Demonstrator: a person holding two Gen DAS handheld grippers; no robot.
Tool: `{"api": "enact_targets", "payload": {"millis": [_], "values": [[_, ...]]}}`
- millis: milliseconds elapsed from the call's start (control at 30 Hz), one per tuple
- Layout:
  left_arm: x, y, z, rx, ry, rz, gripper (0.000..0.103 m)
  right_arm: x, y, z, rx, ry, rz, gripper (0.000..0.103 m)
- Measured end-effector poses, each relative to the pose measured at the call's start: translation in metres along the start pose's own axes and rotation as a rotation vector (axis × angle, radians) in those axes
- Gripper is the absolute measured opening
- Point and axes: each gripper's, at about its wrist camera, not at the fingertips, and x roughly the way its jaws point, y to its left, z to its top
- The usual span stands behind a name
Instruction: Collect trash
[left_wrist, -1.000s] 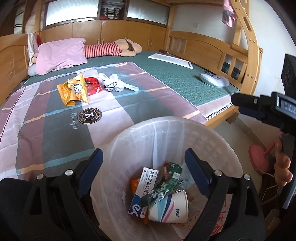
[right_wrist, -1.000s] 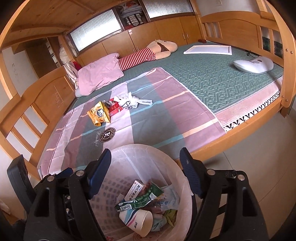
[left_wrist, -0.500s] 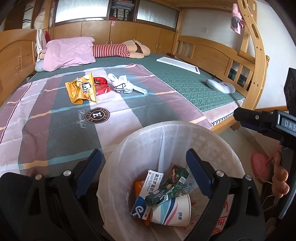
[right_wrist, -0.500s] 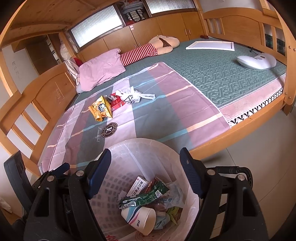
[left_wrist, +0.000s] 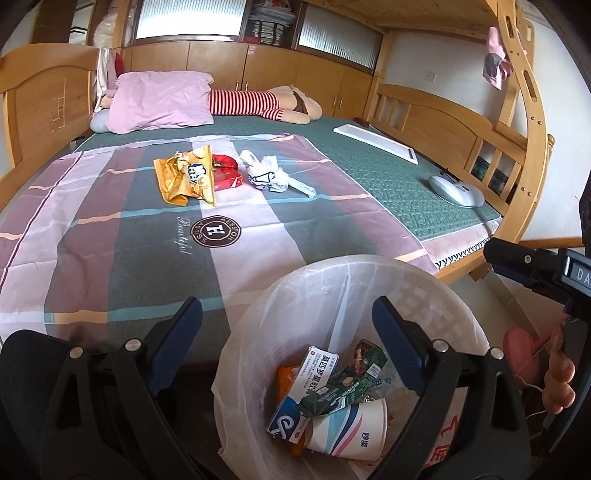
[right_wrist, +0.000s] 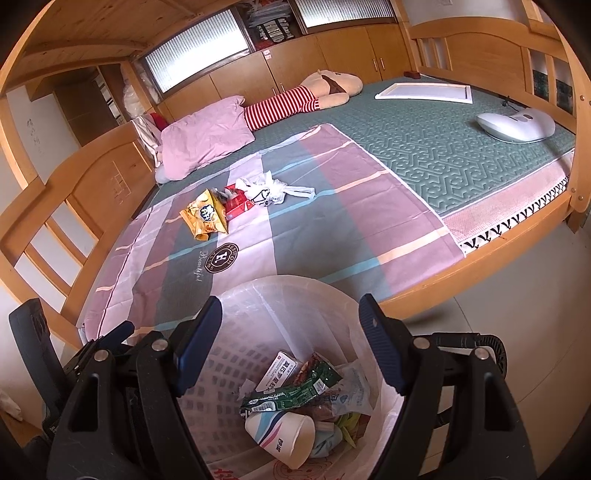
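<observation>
Trash lies on the bedsheet (left_wrist: 258, 221): a yellow chip bag (left_wrist: 186, 177), red packet (left_wrist: 225, 175) and crumpled white bag (left_wrist: 267, 175), while the left gripper (left_wrist: 288, 339) and right gripper (right_wrist: 290, 332) hang empty, jaws spread, over the lined bin (left_wrist: 295, 295).

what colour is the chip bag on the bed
Golden yellow-orange, a crumpled chip bag with a white logo patch; clearest in the left wrist view.
</observation>
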Motion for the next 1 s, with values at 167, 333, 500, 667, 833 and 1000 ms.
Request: {"api": "enact_targets", "payload": {"millis": [167,333,500,667,833,1000], "values": [[-0.001,0.007,0.004,-0.023,-0.014,0.025,0.093,0.002,-0.001,0.000,0.000,0.001,-0.002,0.075],[-0.004,0.024,0.013,-0.070,-0.044,0.069,0.094,0.003,0.002,0.004,-0.011,-0.010,-0.003,0.075],[-0.006,0.047,0.022,-0.106,-0.076,0.125,0.095,0.011,0.011,0.012,-0.037,-0.008,-0.002,0.075],[0.005,0.070,0.037,-0.145,-0.076,0.151,0.096,0.024,0.034,0.029,-0.112,-0.007,0.006,0.075],[0.033,0.102,0.058,-0.210,-0.058,0.234,0.096,0.053,0.055,0.061,-0.165,0.001,0.043,0.075],[0.070,0.156,0.078,-0.391,0.009,0.319,0.097,0.115,0.086,0.108,-0.215,0.025,0.047,0.075]]}}
